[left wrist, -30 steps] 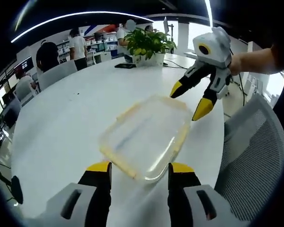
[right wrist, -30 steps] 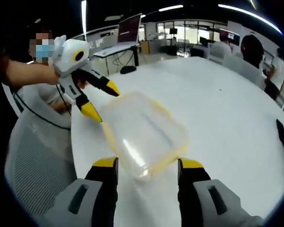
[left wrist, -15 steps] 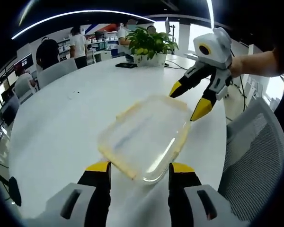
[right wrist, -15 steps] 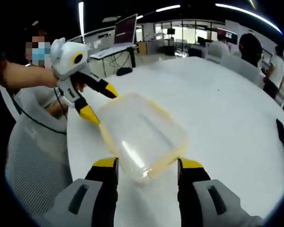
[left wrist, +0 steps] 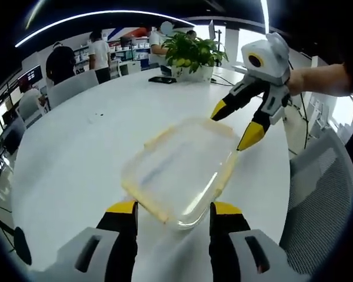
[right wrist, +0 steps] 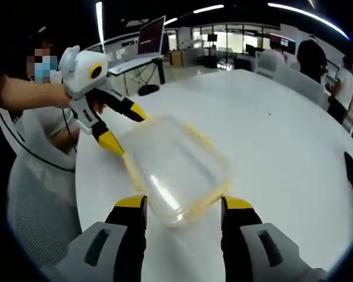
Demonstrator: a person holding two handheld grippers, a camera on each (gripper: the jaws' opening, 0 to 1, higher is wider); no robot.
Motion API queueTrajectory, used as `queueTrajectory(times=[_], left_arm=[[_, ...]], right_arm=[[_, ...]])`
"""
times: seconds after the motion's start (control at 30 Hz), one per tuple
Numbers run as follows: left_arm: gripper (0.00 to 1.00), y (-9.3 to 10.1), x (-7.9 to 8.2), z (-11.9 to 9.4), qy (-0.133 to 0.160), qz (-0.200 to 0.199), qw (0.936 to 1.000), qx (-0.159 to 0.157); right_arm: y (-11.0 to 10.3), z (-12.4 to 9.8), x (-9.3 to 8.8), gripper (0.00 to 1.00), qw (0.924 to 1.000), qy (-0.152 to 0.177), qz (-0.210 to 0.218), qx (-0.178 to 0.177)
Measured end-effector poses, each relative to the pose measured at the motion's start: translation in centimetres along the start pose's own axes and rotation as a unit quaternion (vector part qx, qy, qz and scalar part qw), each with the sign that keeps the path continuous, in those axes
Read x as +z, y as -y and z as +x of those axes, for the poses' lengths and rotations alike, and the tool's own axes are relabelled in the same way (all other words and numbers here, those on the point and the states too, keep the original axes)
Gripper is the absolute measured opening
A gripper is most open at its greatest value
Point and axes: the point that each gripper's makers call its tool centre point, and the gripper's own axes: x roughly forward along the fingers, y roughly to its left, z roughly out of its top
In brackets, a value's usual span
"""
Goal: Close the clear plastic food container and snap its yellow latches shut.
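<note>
The container [left wrist: 179,170] lies flat on the white tabletop [left wrist: 76,153], near its edge by a mesh chair [left wrist: 320,194], lid on. The left claw [left wrist: 173,207] is spread wide at one short end, its yellow tips flanking that end. The right claw [right wrist: 179,202] is likewise released at the opposite end, tips just beside the container's corners. A plant [left wrist: 191,56] stands at the far edge.

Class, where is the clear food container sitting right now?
The clear container lies on the white table between the two grippers: just beyond the left gripper in its view, with the right gripper at its opposite end.
</note>
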Motion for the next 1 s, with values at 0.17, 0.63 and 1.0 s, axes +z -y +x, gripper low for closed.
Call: queueTrajectory(times=[0.17, 0.63, 1.0], left_arm=[[0.43, -0.7, 0.4, 0.4, -0.004, 0.000, 1.0000, 0.000], [0.43, -1.7, 1.4, 1.5, -0.007, -0.001, 1.0000, 0.001], [0.42, -1.9, 1.8, 1.9, -0.006, -0.008, 0.9999, -0.003]], right_arm=[[0.7, 0.3, 0.4, 0.48, 1.0000, -0.001, 0.001, -0.001], [2.5, 0.6, 0.9, 0.48, 1.0000, -0.008, 0.002, -0.004], [3.0, 0.6, 1.0, 0.48, 0.9999, -0.008, 0.006, -0.008]])
